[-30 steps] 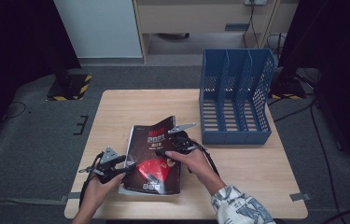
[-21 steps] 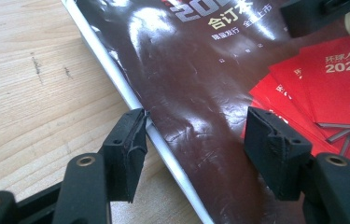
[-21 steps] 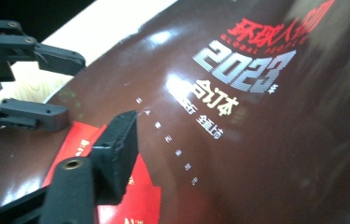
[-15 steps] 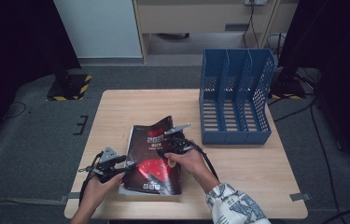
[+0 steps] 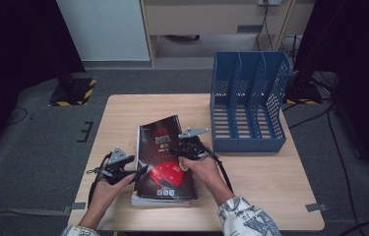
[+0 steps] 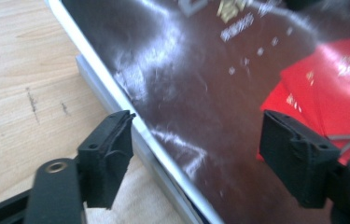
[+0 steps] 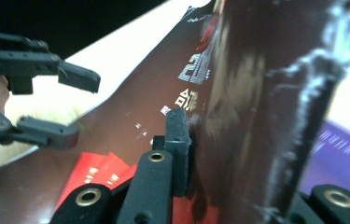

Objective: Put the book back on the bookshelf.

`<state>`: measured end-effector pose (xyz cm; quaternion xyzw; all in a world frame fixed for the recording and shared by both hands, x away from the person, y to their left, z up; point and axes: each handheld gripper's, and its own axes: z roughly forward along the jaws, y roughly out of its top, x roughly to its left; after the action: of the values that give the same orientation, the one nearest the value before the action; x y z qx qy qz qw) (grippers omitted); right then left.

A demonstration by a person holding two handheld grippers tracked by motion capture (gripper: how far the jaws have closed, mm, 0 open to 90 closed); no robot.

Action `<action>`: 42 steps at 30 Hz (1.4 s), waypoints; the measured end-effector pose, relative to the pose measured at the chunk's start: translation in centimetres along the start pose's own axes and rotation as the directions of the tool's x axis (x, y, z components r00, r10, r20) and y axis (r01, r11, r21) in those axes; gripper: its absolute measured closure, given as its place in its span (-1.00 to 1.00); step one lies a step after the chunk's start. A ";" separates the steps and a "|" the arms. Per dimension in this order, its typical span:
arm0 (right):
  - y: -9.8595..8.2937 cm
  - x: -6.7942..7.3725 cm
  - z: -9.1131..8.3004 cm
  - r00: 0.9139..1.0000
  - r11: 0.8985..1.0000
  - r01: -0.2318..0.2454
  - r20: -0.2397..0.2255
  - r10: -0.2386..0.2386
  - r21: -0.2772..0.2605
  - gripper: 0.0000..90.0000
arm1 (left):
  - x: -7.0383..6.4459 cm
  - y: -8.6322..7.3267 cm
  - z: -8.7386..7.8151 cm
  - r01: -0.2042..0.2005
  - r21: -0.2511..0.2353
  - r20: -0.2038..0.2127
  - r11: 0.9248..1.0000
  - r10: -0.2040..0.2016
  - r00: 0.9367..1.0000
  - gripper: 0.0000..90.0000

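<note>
High view: a pale wooden bench (image 5: 138, 105) stands on grey carpet, with a light cabinet and dark curtains behind it. A blue file rack (image 5: 249, 103) with slotted walls stands on the bench, beyond and to the right of the right hand-held gripper (image 5: 186, 146).

The magazine (image 5: 161, 157) is glossy, dark maroon, with red booklets pictured on its cover and pale lettering near the top. It lies on a thin stack of other magazines between the two hand-held grippers.

In the right gripper view the right hand-held gripper (image 7: 196, 140) is clenched on the magazine's cover (image 7: 256, 93), which curls up from the stack. The left hand-held gripper (image 6: 196, 154) is released, jaws wide apart; one jaw sits at the magazine's left edge, the other over the cover.
</note>
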<state>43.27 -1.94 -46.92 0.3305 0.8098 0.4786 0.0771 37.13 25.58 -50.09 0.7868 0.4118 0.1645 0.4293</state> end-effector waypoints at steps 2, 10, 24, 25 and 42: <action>0.2 0.0 -0.3 1.000 1.000 0.010 0.007 -0.010 -0.015 0.86 | 0.0 0.1 0.1 -0.002 -0.002 0.002 1.000 0.002 1.000 -0.50; 1.9 0.4 -2.2 0.997 0.990 0.077 0.018 -0.075 -0.120 0.91 | -0.2 0.7 1.2 -0.013 -0.014 0.052 1.000 0.014 0.999 -0.58; 3.3 1.6 -3.4 0.990 0.962 0.124 -0.033 -0.136 -0.243 0.93 | 0.3 0.6 1.4 -0.004 -0.015 0.079 1.000 0.005 0.997 -0.61; 3.4 1.6 -3.5 0.990 0.961 0.125 -0.034 -0.138 -0.248 0.93 | 0.3 0.6 1.4 -0.003 -0.016 0.083 1.000 0.004 0.997 -0.61; 4.1 1.9 -4.1 0.982 0.945 0.131 -0.090 -0.165 -0.300 0.93 | 1.0 1.0 1.6 0.035 -0.022 0.123 0.999 -0.032 0.992 0.10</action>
<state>41.82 -2.43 -40.99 0.2260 0.7555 0.6041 0.1148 39.25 25.22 -50.37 0.7831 0.3958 0.1138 0.4660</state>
